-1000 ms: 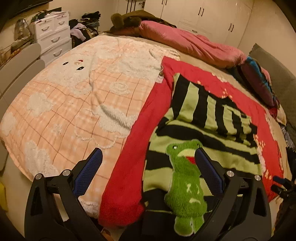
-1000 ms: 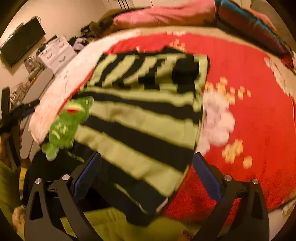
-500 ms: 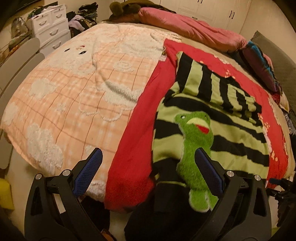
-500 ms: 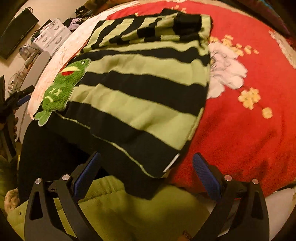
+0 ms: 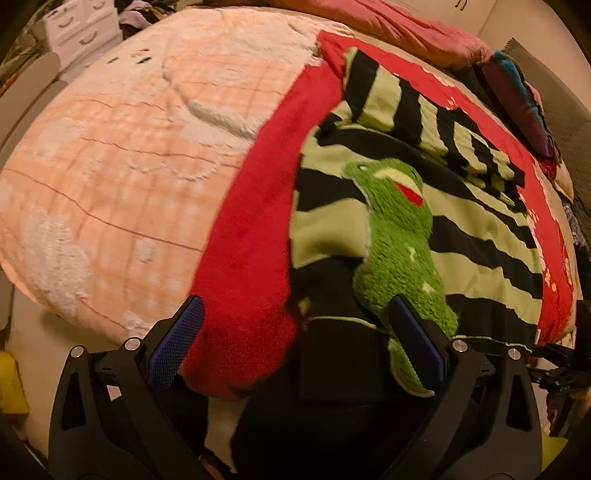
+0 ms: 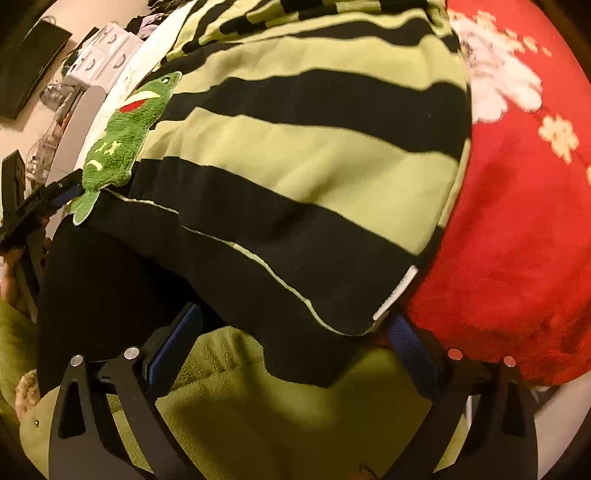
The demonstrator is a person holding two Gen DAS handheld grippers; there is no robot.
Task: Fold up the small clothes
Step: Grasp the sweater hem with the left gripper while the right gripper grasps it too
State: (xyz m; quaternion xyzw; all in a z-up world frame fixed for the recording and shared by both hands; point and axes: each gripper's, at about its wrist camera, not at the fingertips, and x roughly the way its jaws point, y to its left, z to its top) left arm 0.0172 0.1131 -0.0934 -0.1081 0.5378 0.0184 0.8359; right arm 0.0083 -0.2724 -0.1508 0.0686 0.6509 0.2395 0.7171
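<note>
A small green-and-black striped sweater [image 5: 476, 236] [image 6: 314, 155] lies flat on a red blanket [image 5: 251, 229] [image 6: 517, 236], its black hem hanging over the bed's near edge. A fuzzy green frog patch [image 5: 402, 251] [image 6: 122, 136] sits on its left side. My left gripper [image 5: 295, 343] is open at the hem's left corner, the frog's foot beside its right finger. My right gripper [image 6: 295, 343] is open, with the hem's right corner and its white label [image 6: 395, 295] just above and between the fingers. The left gripper [image 6: 40, 203] also shows at the left in the right wrist view.
A pink checked fleece blanket [image 5: 118, 158] covers the bed's left half. Pink bedding [image 5: 406, 33] and a dark patterned cushion [image 5: 517, 96] lie at the head. White drawers [image 5: 81, 26] stand at the far left. A person's green fleece garment [image 6: 258, 413] fills the foreground under the right gripper.
Both grippers have moved in closer and lower toward the sweater's hem at the bed edge. The sweater itself lies as before.
</note>
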